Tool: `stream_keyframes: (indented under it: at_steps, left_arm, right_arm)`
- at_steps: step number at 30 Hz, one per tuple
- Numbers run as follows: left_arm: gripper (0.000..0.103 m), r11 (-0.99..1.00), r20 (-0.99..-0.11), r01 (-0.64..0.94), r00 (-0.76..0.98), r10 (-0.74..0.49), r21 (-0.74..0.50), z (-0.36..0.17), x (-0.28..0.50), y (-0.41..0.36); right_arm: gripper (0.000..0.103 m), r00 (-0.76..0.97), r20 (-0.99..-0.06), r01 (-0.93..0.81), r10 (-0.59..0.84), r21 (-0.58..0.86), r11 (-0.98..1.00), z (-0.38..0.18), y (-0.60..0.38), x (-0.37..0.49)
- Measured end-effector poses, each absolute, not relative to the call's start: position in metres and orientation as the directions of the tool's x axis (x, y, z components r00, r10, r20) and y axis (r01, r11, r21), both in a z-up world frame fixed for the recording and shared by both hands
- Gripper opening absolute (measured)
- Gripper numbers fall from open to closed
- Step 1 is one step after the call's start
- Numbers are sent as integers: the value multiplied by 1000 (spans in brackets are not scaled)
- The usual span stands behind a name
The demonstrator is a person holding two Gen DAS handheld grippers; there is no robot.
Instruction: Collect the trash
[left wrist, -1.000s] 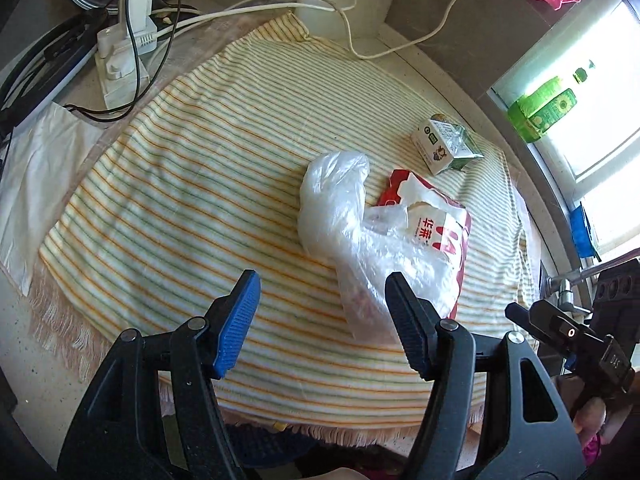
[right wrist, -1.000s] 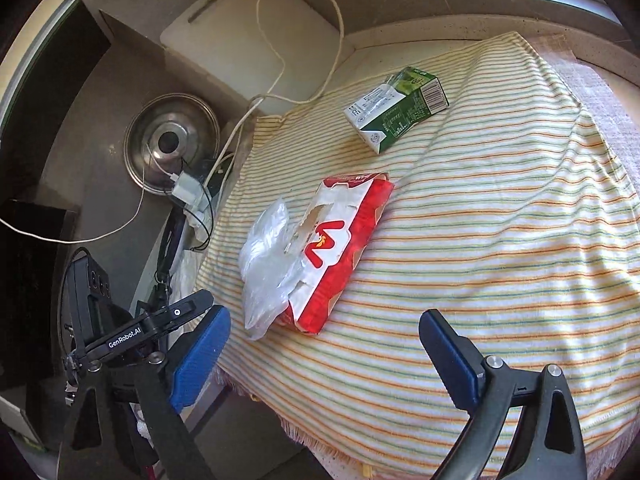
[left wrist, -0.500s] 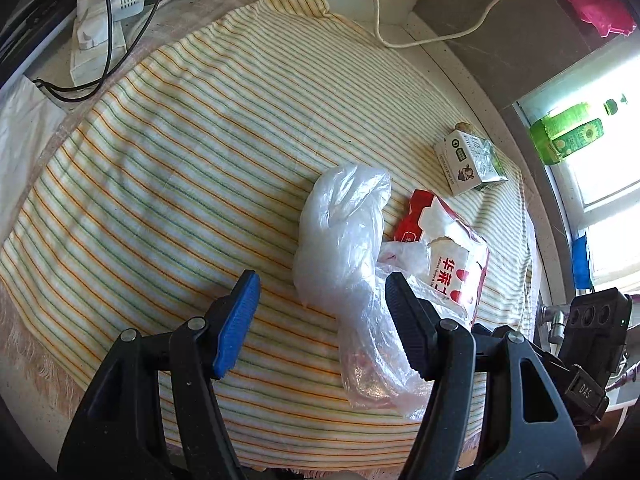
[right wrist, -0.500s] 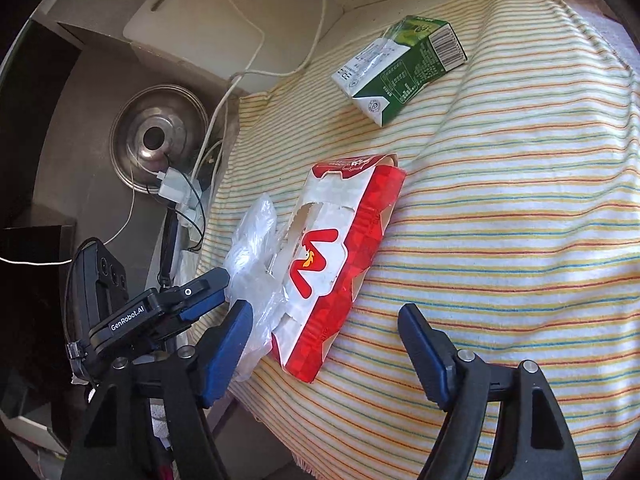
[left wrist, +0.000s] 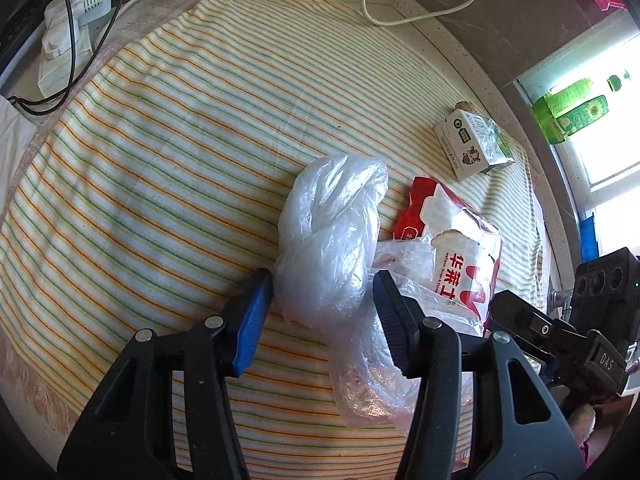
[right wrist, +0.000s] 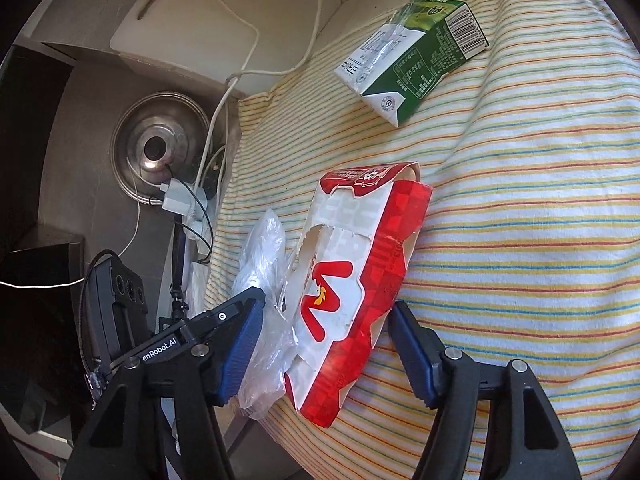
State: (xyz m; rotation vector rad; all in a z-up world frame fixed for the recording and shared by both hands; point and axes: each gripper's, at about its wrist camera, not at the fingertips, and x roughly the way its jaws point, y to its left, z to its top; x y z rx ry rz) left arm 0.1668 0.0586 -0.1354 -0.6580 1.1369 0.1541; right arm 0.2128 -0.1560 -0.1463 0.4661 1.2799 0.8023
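- The left gripper (left wrist: 322, 312) points down at a crumpled clear plastic bag (left wrist: 332, 240) on the striped cloth (left wrist: 160, 152) that covers the table; its jaws are closing with the bag between them.
- The blue pad on one side sits right at the bag's edge, and the black finger on the other side lies against the film; whether the pads already press on it cannot be told.
- The bag's loose tail spreads toward the near edge of the cloth and lies partly over the red and white carton (left wrist: 460, 264) beside it.
- The right gripper (right wrist: 324, 344) straddles the near end of that red and white carton (right wrist: 360, 280); its jaws are closing and stand a little wider than the carton.
- One blue pad touches the plastic bag (right wrist: 260, 280) at the carton's side, and the other pad is just beside the carton's red wall, with a small gap visible.
- The carton is torn open along its top and lies flat, its near end close to the cloth's edge.
- A green and white drink carton (right wrist: 412, 56) lies on its side farther back on the cloth, well apart from both grippers.
- Beyond the cloth are a power strip (left wrist: 68, 32) with white cables, and a round metal lid (right wrist: 158, 148).
- Green bottles (left wrist: 572, 108) stand at the bright window.
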Motion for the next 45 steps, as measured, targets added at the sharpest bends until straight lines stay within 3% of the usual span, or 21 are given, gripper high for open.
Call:
stream_keyframes:
  at_steps: [7,11,17,28,45]
  left_arm:
    - [40,812,-877,-420,431,-213,-404,-139,173,56]
    - [36,817,-877,-414,432,-212,-401,-139,175,55]
    - [32,825,-874,-408,447,-192,-390,-131,169,57]
    - [31,832,-853,-402,499,-149,-381,-108,140,64]
    - [31,836,-825,-381,547,-141,-396,-90,93,64]
  right_arm:
    - [67,74,-662,-229,746,717,659,-149,-147,219]
    - [43,53,-696,-214,716,692,689,-157,-138,221]
    - [32,66,-695,-215,716,690,691,-157,-141,220]
    - [23,131,-704,-283,698,648,707,-135,-151,207]
    - [17,209,-687,-312,696,627,714,-106,-181,175]
